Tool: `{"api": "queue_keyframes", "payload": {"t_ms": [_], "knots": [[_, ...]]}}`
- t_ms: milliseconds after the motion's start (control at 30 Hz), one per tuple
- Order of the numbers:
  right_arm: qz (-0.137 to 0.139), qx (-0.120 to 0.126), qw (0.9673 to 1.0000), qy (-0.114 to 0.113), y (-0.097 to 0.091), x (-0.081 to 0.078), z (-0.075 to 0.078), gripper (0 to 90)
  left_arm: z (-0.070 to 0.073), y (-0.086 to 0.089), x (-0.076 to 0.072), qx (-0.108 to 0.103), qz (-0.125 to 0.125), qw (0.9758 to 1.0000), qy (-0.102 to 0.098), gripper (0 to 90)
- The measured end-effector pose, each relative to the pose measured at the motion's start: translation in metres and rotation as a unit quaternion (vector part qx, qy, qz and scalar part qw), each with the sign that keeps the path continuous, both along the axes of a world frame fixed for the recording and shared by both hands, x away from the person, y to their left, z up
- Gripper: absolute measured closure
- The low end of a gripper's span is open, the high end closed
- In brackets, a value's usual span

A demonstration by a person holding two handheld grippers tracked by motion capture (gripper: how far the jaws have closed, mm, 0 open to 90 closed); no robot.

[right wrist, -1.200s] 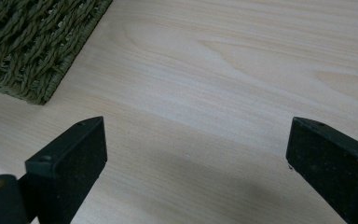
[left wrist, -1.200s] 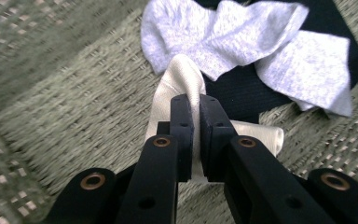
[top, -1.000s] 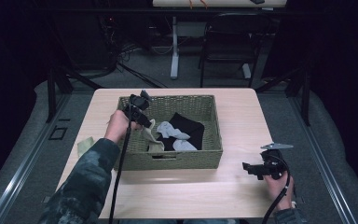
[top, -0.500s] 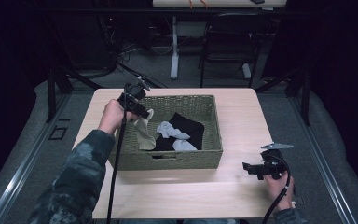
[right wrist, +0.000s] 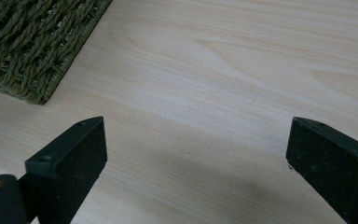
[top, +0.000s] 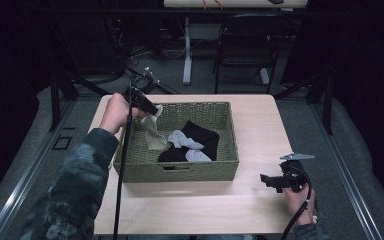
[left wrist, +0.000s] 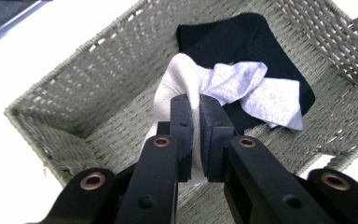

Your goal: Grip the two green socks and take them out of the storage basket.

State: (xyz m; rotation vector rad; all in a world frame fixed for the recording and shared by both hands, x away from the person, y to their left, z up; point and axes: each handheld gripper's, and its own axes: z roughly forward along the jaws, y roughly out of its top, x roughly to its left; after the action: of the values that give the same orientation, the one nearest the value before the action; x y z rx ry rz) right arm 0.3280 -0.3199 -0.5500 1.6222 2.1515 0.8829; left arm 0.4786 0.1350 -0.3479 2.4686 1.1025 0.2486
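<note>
Cream sock [left wrist: 179,86] pinched between the closed jaws of the left gripper [top: 147,107], lifted over the basket [top: 230,165] at its far left corner, tail trailing inside beside the grey sock [top: 186,142] and black cloth [top: 202,134]. Looks like mid-extraction. Next: carry clear of the rim, lower onto the table [top: 260,120]. Right gripper [right wrist: 193,158] spread wide, idle near the basket's near right corner.

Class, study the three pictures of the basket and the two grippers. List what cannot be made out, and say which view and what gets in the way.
1. Lower end of the cream cloth: left gripper view, hidden behind the left gripper.
2. Basket floor under the black cloth and grey cloth: high view, covered by them.
3. What kind of garment each cloth is: too small in the high view, bunched in the left gripper view.
4. Right gripper jaw tips: high view, too small and dark.
</note>
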Motion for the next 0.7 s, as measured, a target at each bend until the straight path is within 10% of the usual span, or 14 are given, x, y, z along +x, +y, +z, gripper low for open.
{"api": "queue_keyframes", "payload": {"t_ms": [700], "knots": [[0.001, 0.001, 1.0, 0.0, 0.0, 0.0, 0.0, 4.5, 0.075, 0.027, -0.006, -0.002, 0.027, 0.9977, -0.062, 85.4]]}}
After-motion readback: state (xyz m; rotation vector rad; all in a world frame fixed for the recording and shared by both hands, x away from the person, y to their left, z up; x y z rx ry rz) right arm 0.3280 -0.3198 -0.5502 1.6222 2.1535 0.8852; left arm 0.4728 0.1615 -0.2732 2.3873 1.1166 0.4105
